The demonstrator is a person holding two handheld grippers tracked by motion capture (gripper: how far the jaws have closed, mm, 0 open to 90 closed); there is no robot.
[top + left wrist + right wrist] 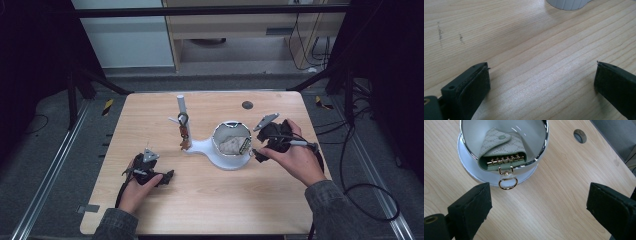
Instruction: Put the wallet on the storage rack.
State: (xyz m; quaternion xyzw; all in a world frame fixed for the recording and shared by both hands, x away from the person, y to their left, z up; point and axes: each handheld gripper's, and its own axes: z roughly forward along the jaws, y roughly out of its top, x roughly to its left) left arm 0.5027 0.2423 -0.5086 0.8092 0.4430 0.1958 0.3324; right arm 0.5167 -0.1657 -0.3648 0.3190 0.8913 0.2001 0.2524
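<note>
Your right gripper [537,207] stands released, jaws wide, just below the white bowl [474,173] at upper left of frame. The key pouch [502,147] lies inside, its gold ring [508,183] overhanging the rim toward you. Your left gripper [541,82], also released, is farther.

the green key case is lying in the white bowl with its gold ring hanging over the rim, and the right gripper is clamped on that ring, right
Not quite. The key case does lie in the white bowl with its gold ring over the rim, but the right gripper is not clamped on it. The right gripper view shows its jaws wide apart, short of the ring, with bare table between them.
</note>
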